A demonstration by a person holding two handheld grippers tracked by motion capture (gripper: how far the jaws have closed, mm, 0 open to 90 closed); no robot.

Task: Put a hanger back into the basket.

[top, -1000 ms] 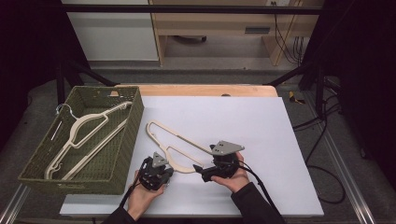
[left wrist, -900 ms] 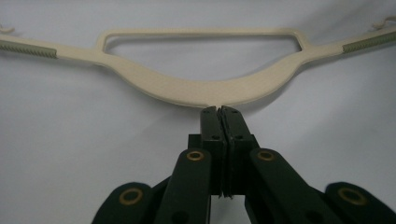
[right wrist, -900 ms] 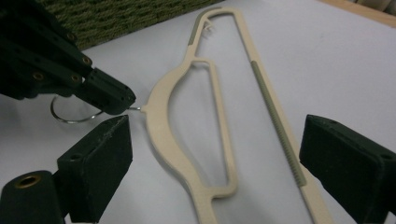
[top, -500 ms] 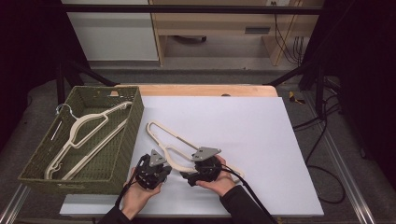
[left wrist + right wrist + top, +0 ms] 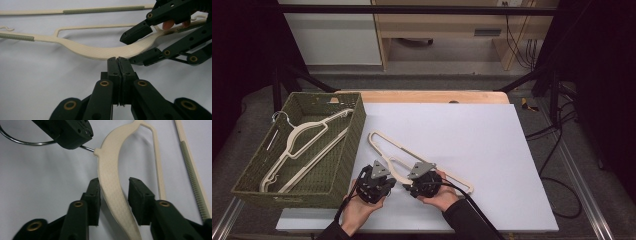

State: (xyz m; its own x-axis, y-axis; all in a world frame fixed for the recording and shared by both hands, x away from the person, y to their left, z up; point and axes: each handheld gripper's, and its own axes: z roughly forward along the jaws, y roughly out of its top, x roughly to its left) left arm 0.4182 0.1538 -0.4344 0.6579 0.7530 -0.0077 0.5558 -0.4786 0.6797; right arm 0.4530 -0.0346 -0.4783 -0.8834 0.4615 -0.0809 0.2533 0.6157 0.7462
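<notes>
A cream plastic hanger (image 5: 397, 146) lies flat on the white table (image 5: 472, 135). My right gripper (image 5: 113, 185) is open, its two jaws straddling the hanger's curved shoulder (image 5: 110, 170) close to the neck. My left gripper (image 5: 119, 60) is shut, its tips right at the neck of the hanger (image 5: 100, 52). In the right gripper view the wire hook (image 5: 30, 143) runs in under the left gripper (image 5: 75, 135). From above, the left gripper (image 5: 374, 181) and right gripper (image 5: 419, 184) sit side by side near the table's front edge.
A green woven basket (image 5: 349, 150) stands at the table's left edge and holds cream hangers (image 5: 302, 137). A wooden strip (image 5: 432, 96) borders the table's far edge. A cable trails from the right gripper toward the front.
My right gripper has slid left along the table until it sits close beside the left one, with its jaws over the hanger's shoulder. The left gripper and hanger have hardly moved.
</notes>
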